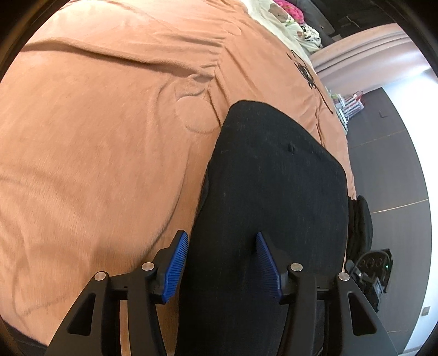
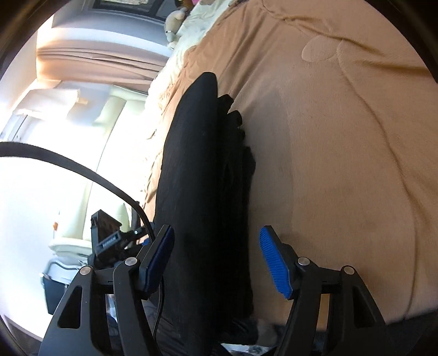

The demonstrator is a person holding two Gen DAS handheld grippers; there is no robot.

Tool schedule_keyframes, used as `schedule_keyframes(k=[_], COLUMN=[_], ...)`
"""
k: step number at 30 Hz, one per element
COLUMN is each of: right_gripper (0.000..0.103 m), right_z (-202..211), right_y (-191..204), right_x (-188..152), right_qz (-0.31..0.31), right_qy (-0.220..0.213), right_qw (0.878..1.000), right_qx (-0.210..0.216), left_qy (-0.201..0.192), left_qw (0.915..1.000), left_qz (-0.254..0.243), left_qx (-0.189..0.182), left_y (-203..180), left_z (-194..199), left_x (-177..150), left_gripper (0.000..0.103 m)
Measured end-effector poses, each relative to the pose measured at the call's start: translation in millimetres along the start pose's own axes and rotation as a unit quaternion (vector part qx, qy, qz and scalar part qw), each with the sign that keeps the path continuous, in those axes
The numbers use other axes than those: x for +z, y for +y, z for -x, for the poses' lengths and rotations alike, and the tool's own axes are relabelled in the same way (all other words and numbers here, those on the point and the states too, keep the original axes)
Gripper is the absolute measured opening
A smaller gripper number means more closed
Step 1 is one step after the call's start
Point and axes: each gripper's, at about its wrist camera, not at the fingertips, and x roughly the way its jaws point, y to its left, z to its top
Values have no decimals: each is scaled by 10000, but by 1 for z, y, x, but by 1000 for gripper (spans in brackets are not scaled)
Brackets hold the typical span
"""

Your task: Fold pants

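Black pants (image 1: pixel 273 178) lie lengthwise on an orange-brown fleece blanket (image 1: pixel 95 137), near the bed's right edge. My left gripper (image 1: pixel 221 241) is open, its blue pads either side of the near end of the pants, low over the cloth. In the right wrist view the same pants (image 2: pixel 197 169) run away from me as a folded stack with layered edges on the right. My right gripper (image 2: pixel 216 238) is open and straddles the near end of the pants. Neither gripper holds cloth.
The blanket (image 2: pixel 342 137) covers the bed. Pillows and soft toys (image 1: pixel 279 13) lie at the far end. The dark floor (image 1: pixel 388 164) and the other gripper (image 1: pixel 372 271) are at the right; a cable (image 2: pixel 82 169) and the other gripper (image 2: pixel 109 241) sit left.
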Motion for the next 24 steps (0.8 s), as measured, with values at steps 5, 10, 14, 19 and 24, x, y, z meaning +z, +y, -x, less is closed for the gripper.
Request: schedule_keyframes(k=[5,10,14,19,24], right_gripper=[64,64,64,64,59], right_z=[-24,-34,-39,-54,-49], right_y=[-7,-12,-15,-11,-13], right_x=[20,23,25,32,34], right_qz=[-77,-130,-152,-20,62], right_qy=[205,341,409,446,435], right_qw=[9997,9990,9984,9985,9984], right_qx=[72,250,358,331,365], left_qy=[34,108,175,256,366], left_qw=[9999,9994,9988,9980,9957], left_qz=[51,72,39,-61,11], left_qx=[-136,-319,-447,-583,-849], left_y=[4,7,7,7,14], left_z=[-10,-19,-25,-32,-36], left_x=[16,29,36,41,42], left_gripper=[55,55,55,55,55])
